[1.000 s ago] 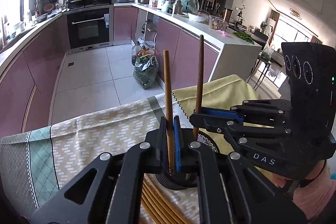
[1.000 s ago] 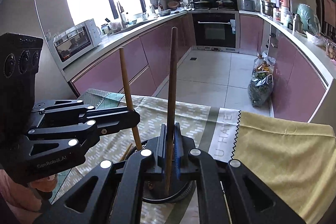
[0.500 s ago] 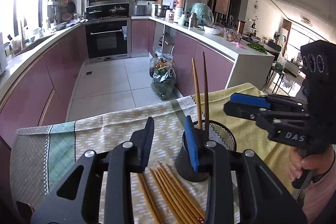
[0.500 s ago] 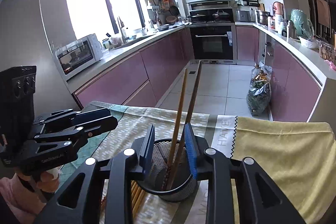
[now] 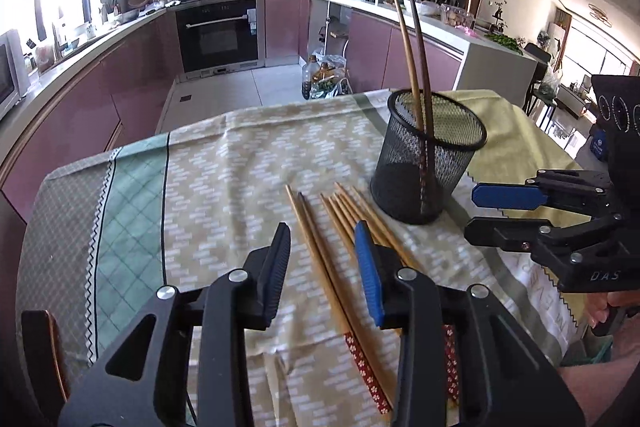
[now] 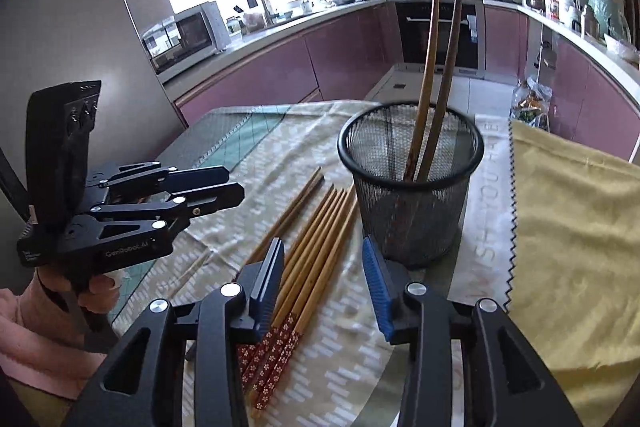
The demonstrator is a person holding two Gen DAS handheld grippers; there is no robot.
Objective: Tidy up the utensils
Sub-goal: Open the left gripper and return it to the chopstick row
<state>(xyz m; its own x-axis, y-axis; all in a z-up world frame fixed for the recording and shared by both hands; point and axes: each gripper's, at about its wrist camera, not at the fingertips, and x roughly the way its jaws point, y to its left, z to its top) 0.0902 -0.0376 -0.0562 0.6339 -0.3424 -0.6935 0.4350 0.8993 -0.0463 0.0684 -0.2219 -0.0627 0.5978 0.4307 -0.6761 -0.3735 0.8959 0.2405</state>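
Your black wire-mesh cup point(image 5: 430, 163) stands upright on the tabletop point(image 5: 208, 179), round, open-topped and see-through. Two chopsticks point(image 6: 438, 75) stand in it, their lower ends on its floor and their upper ends leaning against the far rim; one is a paler wood, the other darker.

Just beside the cup, the loose chopsticks point(image 5: 340, 239) lie flat on the cloth in a rough fan. They are slim, light bamboo-coloured sticks, and their thick ends carry red bands with small white flowers. Two of them lie a little apart from the main bundle.

The tabletop is covered by a patterned cloth point(image 5: 224, 187) of beige with pale dashes and a green lattice panel, creased in places. A plain yellow cloth point(image 6: 572, 219) with a zigzag-cut edge overlaps it next to the cup.

Your left hand-held gripper point(image 5: 322, 267) hangs over the loose sticks with its ribbed blue pads parted and gripping nothing. Your right hand-held gripper point(image 6: 324, 275) is released too, its jaws opening above the bundle, with sticks showing between the pads but not pinched.
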